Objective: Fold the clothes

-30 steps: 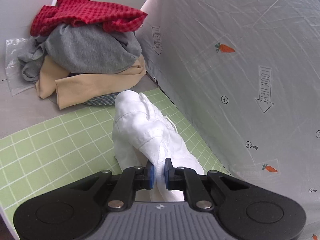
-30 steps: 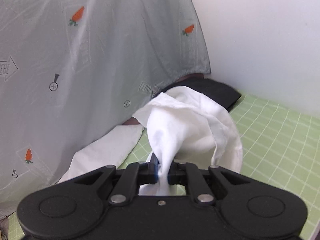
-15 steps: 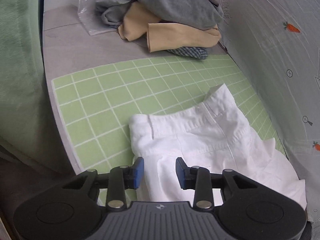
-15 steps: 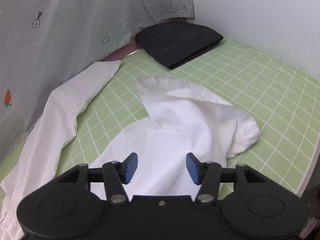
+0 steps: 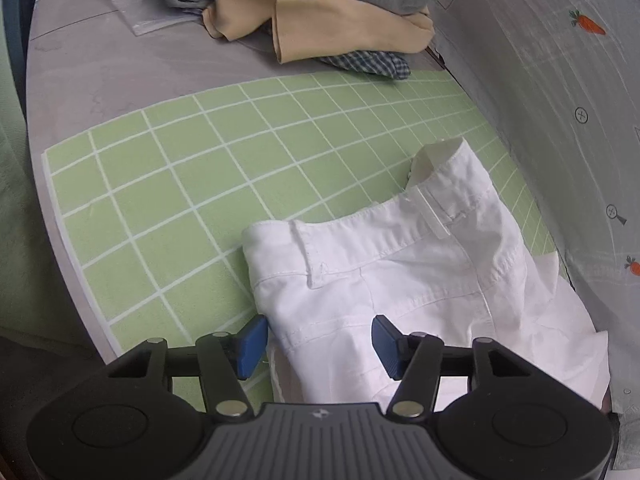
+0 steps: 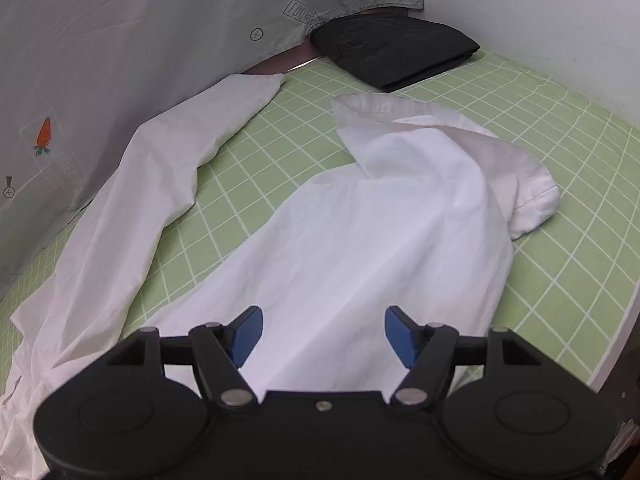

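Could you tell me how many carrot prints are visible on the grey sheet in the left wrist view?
2: one carrot print at upper right, another at the right edge, lower down. More may be hidden outside the frame.

Grey table (image 5: 100, 64) — green mat (image 5: 192, 168), clothes

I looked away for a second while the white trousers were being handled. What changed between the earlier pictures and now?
Both grippers let go: the left gripper and right gripper, earlier pinching bunched, lifted cloth, came down and their jaws are opening, pads clear of the fabric. The white trousers dropped and now lie spread on the green grid mat. The pile of unfolded clothes and the folded black garment stayed put.
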